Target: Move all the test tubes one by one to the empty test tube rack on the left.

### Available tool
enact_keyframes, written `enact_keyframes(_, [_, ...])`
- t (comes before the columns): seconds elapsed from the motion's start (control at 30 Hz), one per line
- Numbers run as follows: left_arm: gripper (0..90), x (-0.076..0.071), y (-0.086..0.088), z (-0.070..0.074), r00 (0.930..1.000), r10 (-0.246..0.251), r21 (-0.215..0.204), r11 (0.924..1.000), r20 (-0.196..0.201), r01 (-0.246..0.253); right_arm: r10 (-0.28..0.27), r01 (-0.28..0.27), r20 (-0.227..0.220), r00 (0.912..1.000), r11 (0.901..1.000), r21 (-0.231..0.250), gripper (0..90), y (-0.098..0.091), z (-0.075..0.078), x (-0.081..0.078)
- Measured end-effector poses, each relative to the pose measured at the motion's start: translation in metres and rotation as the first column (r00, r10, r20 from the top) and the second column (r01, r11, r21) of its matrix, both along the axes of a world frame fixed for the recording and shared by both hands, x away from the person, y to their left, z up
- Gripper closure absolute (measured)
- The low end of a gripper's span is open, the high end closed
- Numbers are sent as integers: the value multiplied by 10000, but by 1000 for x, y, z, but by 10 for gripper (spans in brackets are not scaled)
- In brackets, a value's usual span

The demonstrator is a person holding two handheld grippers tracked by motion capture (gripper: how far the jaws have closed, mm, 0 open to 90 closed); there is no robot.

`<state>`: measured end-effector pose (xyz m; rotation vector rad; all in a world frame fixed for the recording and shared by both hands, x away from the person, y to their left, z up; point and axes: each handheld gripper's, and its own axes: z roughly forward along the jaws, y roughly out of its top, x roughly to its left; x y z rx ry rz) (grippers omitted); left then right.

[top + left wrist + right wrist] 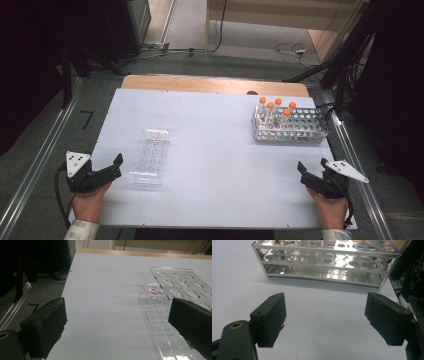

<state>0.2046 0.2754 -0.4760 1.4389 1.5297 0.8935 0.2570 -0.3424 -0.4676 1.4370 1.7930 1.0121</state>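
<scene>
So the shiny perforated metal tube rack (291,126) sits at the far right of the white table (215,150), with 5 clear orange-capped tubes (276,107) standing upright at its left end. Over on the left there's a clear acrylic tube rack (151,156) with round holes and nothing in it. The right gripper (312,176) rests at the near right edge, jaws wide apart, pointing toward the metal rack. The left gripper (111,167) is at the near left edge, jaws spread too, just beside the acrylic rack.
</scene>
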Motion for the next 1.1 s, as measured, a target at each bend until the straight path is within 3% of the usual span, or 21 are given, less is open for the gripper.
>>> enact_keyframes(0.6, [22, 0, -1, 1, 10000, 68, 38, 10000, 44, -68, 176, -176, 5, 9998, 9998, 37, 178, 3, 1, 2])
enact_keyframes(1.1, [23, 0, -1, 1, 9999, 65, -28, 10000, 115, -64, 242, -247, 263, 9994, 9995, 176, 191, 10, 11, 12])
